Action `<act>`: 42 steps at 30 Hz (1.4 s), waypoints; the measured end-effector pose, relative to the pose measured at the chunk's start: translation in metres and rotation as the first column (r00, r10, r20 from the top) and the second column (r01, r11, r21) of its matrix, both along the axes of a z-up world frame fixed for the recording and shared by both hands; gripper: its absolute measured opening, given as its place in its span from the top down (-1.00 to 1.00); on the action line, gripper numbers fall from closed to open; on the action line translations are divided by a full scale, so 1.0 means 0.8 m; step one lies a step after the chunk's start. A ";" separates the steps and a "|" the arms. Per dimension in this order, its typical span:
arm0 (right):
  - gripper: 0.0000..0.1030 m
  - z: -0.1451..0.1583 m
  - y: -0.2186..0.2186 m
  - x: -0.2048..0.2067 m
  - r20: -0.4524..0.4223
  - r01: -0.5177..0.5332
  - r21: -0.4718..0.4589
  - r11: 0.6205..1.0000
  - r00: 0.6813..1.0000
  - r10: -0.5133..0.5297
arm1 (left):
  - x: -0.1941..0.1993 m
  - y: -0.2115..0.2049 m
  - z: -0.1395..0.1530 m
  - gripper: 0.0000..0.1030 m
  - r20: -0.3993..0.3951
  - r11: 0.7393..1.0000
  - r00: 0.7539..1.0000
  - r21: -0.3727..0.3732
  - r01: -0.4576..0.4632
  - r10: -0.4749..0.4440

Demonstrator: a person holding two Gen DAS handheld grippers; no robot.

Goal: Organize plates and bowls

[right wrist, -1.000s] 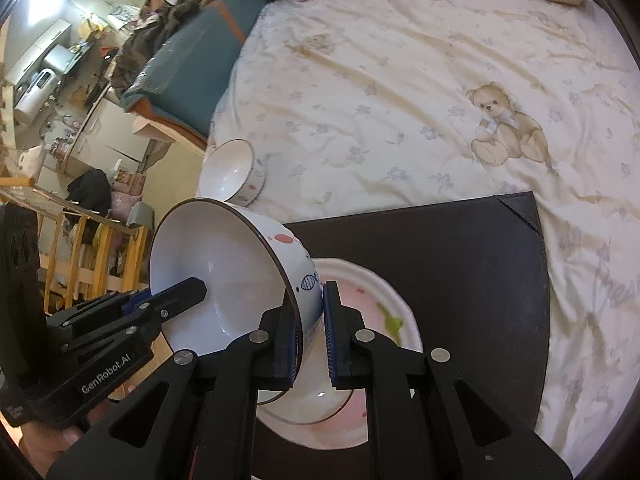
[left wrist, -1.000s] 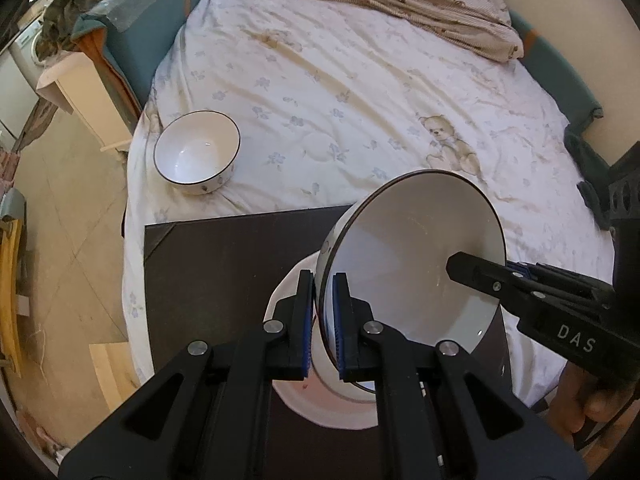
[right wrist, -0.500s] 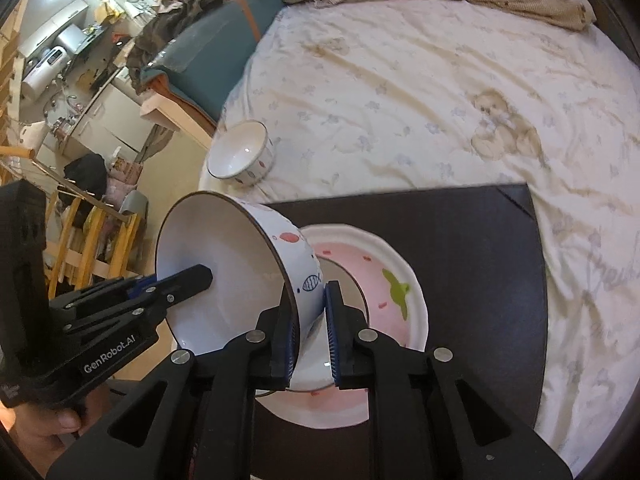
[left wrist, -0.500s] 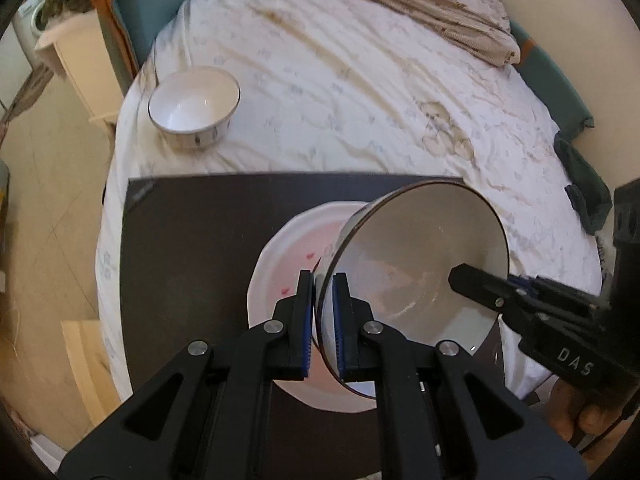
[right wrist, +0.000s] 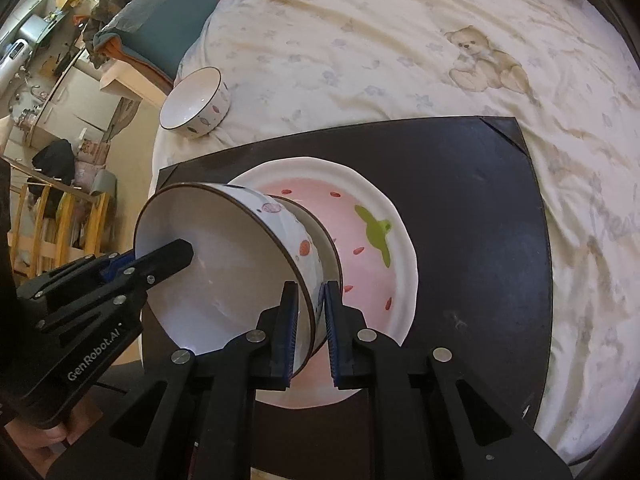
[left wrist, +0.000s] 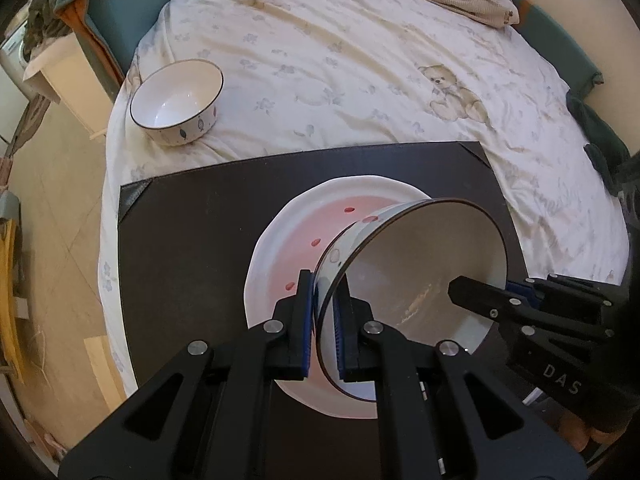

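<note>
A: What's changed vs a sec ago?

B: Both grippers have come down w/ the bowl (left wrist: 408, 280). Before, it hung well above the plate (left wrist: 280, 240); now it's tilted low over the plate's pink middle, w/ the foot looking close to it. Can't tell if it touches yet.

A: Grip state?

B: Left gripper (left wrist: 323, 320) is clenched on the bowl's near-left rim, pads either side of the wall. Right gripper (right wrist: 308, 332) is clenched on the opposite rim the same way. Neither has let go.

A: So task-wise?

B: I'd say the bowl is mid-placement onto the plate, nearly there. The plate sits on the dark board (left wrist: 180, 240) on the bed (left wrist: 360, 80). A second bowl (left wrist: 176, 108) is upright on the bed, far left of the board, apart from the rest. Prob. next to be sorted.

A: Anything one cam shows that the other doesn't?

B: Right wrist cam shows the plate's green leaf mark (right wrist: 374, 232) and the bowl's outer side w/ its red dots. Left cam misses the leaf, since the bowl blocks it. Left cam looks into the bowl more & shows a dark cloth (left wrist: 600, 140) at the bed's right edge. Right cam catches a wooden rack (right wrist: 52, 216) far left.
</note>
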State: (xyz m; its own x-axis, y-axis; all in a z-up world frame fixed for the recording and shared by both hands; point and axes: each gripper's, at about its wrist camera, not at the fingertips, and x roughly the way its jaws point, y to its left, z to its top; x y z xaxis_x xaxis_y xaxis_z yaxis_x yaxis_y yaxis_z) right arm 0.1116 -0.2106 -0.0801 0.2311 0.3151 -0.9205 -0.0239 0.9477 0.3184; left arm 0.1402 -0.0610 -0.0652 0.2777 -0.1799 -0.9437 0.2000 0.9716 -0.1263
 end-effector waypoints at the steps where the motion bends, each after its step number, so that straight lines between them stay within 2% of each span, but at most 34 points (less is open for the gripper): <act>1: 0.72 0.000 0.000 0.000 0.001 -0.002 0.000 1.000 1.000 0.002 | 0.002 0.002 -0.001 0.87 -0.010 1.000 1.000 -0.008 -0.009 0.009; 4: 0.72 -0.001 -0.003 0.002 -0.005 0.009 0.012 1.000 1.000 -0.009 | 0.005 0.007 -0.002 0.87 -0.026 0.999 0.999 -0.038 -0.030 0.029; 8: 0.65 0.000 -0.009 0.007 -0.019 0.035 0.046 0.998 0.999 -0.034 | 0.004 0.011 0.006 0.85 -0.011 0.997 0.999 -0.057 -0.046 0.045; 13: 0.65 0.007 -0.018 0.009 -0.010 0.046 0.065 0.997 0.999 -0.046 | -0.001 0.014 0.019 0.85 0.024 0.997 0.999 -0.062 -0.044 0.046; 18: 0.65 0.016 -0.025 0.006 0.021 0.055 0.083 0.995 0.998 -0.057 | 0.002 0.018 0.014 0.86 0.003 0.994 0.999 -0.097 -0.054 0.055; 20: 0.65 0.011 -0.026 0.007 0.004 0.053 0.115 0.992 0.999 -0.054 | 0.003 0.017 0.014 0.87 0.007 0.994 0.999 -0.099 -0.049 0.050; 26: 0.69 0.008 -0.027 0.007 -0.001 0.059 0.128 0.990 0.998 -0.059 | 0.004 0.020 0.018 0.87 -0.001 0.987 0.998 -0.147 -0.067 0.067; 29: 0.70 0.006 -0.033 0.008 -0.013 0.083 0.159 0.984 0.997 -0.082 | 0.002 0.017 0.018 0.86 0.015 0.991 0.998 -0.119 -0.062 0.064; 33: 0.70 0.002 -0.034 0.009 -0.024 0.093 0.167 0.982 0.996 -0.090 | 0.003 0.028 0.021 0.87 0.019 0.987 0.995 -0.128 -0.096 0.099; 36: 0.68 0.013 -0.041 0.008 0.006 0.108 0.187 0.976 0.994 -0.111 | 0.005 0.040 0.022 0.87 0.019 0.981 0.991 -0.147 -0.130 0.134; 40: 0.68 0.026 -0.041 0.007 0.061 0.087 0.157 0.984 0.993 -0.098 | 0.008 0.042 0.016 0.87 0.005 0.981 0.991 -0.138 -0.134 0.136; 42: 0.68 0.024 -0.039 0.009 0.056 0.081 0.161 0.984 0.994 -0.091 | 0.011 0.041 0.012 0.87 0.001 0.981 0.990 -0.135 -0.137 0.138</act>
State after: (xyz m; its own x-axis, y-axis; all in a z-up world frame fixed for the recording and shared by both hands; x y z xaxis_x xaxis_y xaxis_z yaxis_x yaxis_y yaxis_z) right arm 0.1188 -0.2417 -0.0612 0.3197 0.4324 -0.8431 0.0302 0.8847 0.4652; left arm 0.1491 -0.0285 -0.0553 0.3178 -0.2639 -0.9107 0.0678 0.9644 -0.2557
